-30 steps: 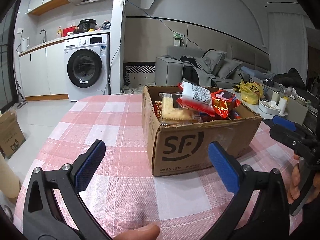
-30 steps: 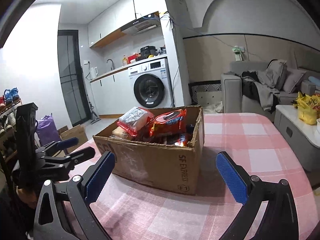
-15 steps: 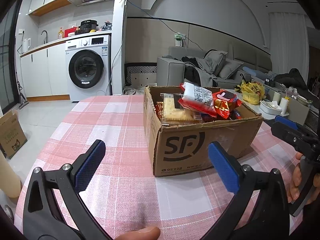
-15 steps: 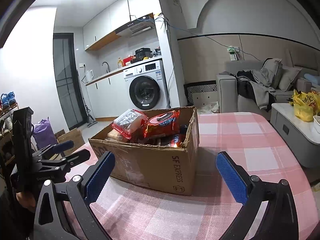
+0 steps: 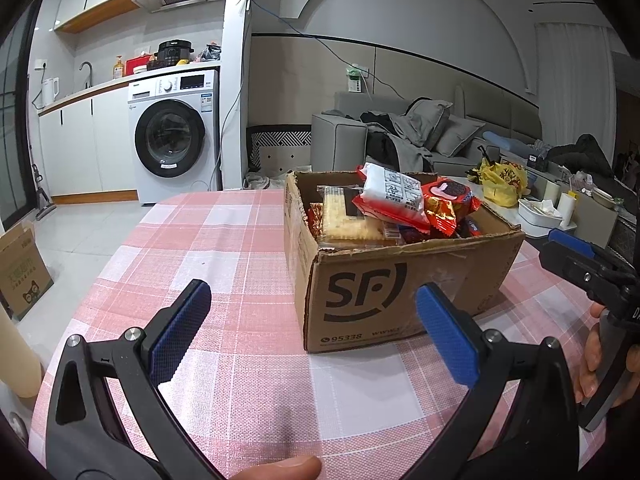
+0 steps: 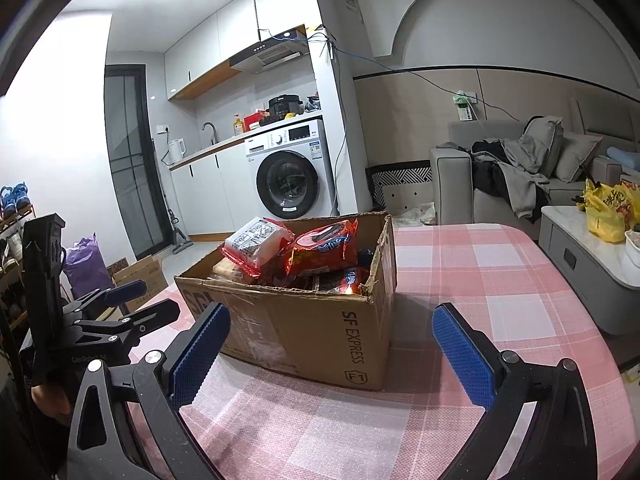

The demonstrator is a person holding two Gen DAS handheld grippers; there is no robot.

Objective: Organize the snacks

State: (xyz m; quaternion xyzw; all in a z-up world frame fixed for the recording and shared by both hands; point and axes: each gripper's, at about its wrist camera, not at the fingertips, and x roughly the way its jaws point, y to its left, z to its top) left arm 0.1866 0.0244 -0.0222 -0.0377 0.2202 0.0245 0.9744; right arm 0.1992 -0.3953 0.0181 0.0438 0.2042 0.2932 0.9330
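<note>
snack-heaped box (image 5: 404,276) ahead, bare tablecloth (image 5: 224,248) around

Left gripper (image 5: 312,332): black plastic clamp-style frame, two arms ending in blue pads (image 5: 180,330) with a fine diamond-grid texture. Each arm has two silver round-head screws near the pad end and a triangular cutout further back. A fingertip (image 5: 280,469) pokes in at the near edge.

Right gripper (image 6: 332,354): same build, black frame, blue textured fingers (image 6: 460,358), silver screws, triangular cutouts.

In the right wrist view the left unit's body is a black block with small white lettering, not legible, and a tall black upright post on top. In the left wrist view, white letters "DA" show on the right unit's black handle, with a hand (image 5: 596,364) on it.
</note>
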